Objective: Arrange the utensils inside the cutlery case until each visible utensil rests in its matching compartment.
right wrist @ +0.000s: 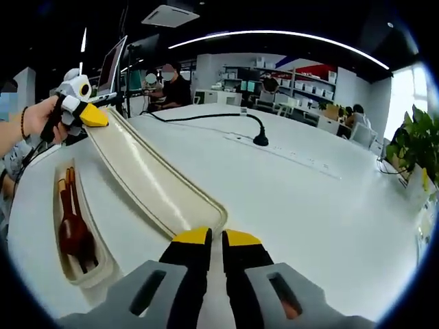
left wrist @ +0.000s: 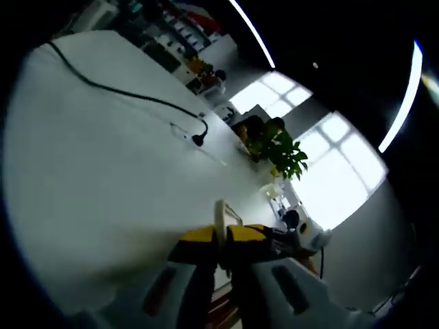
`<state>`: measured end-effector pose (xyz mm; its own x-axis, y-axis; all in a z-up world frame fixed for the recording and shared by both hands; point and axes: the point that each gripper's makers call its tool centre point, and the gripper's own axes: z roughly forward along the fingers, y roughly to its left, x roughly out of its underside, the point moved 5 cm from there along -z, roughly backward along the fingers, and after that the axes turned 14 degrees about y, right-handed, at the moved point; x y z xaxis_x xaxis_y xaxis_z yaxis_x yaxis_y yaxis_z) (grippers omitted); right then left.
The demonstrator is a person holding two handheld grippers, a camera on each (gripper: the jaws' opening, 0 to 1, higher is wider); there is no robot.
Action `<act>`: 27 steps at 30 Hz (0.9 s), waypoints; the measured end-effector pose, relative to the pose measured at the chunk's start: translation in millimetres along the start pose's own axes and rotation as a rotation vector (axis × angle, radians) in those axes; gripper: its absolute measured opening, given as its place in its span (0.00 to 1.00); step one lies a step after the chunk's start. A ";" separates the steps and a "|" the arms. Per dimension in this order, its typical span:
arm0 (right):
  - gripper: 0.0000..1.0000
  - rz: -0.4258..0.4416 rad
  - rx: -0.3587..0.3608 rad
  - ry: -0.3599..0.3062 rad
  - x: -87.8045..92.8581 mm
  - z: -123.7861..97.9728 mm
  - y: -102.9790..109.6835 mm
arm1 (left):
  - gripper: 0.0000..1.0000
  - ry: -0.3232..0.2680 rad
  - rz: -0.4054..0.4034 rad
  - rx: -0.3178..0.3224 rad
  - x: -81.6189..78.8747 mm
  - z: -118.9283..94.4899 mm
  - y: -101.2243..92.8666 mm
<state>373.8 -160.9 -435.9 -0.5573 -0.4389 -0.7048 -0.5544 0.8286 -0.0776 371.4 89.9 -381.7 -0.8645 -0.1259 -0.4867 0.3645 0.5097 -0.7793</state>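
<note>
You lift the cutlery case lid (right wrist: 147,181) by both ends, right gripper (right wrist: 215,240) and left gripper (right wrist: 86,113) pinching it, exposing wooden utensils (right wrist: 72,223) in the tray (right wrist: 86,274) at lower left on the table (right wrist: 295,199).

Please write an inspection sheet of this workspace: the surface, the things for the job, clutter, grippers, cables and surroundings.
Surface: white table, mostly bare.
Job's things: open cutlery case on the table with a brown wooden spoon and a stick-like brown utensil beside it inside; the long cream lid is raised off the table, held at both ends.
Clutter: nothing seen on the table near the case.
Grippers: right gripper shut on the lid's near end; left gripper grips its far end, held by a hand.
Cables: black cable across the table to a black plug.
Surroundings: office with monitors, shelves, seated people, a green plant and bright windows.
</note>
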 end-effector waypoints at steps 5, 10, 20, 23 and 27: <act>0.06 -0.033 -0.013 -0.019 1.0 -1.8 0.7 | 0.04 -0.009 0.044 0.006 7.6 -0.8 -4.5; 0.10 -0.068 -0.029 -0.035 2.9 -5.0 -1.1 | 0.04 -0.038 0.100 0.043 15.7 -3.5 -8.2; 0.20 -0.011 -0.174 -0.144 1.1 -13.4 3.8 | 0.03 -0.047 0.389 0.074 26.4 -16.2 -19.5; 0.19 -0.039 -0.175 -0.123 2.1 -16.6 9.3 | 0.04 -0.043 0.465 0.070 28.6 -17.8 -19.6; 0.19 -0.025 -0.194 -0.136 -0.3 -20.2 10.7 | 0.04 -0.003 0.622 0.057 35.1 -17.0 -21.7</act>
<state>355.6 -159.0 -422.3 -0.4604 -0.3968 -0.7941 -0.6829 0.7299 0.0311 327.3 89.0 -375.2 -0.4832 0.1775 -0.8573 0.8175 0.4420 -0.3692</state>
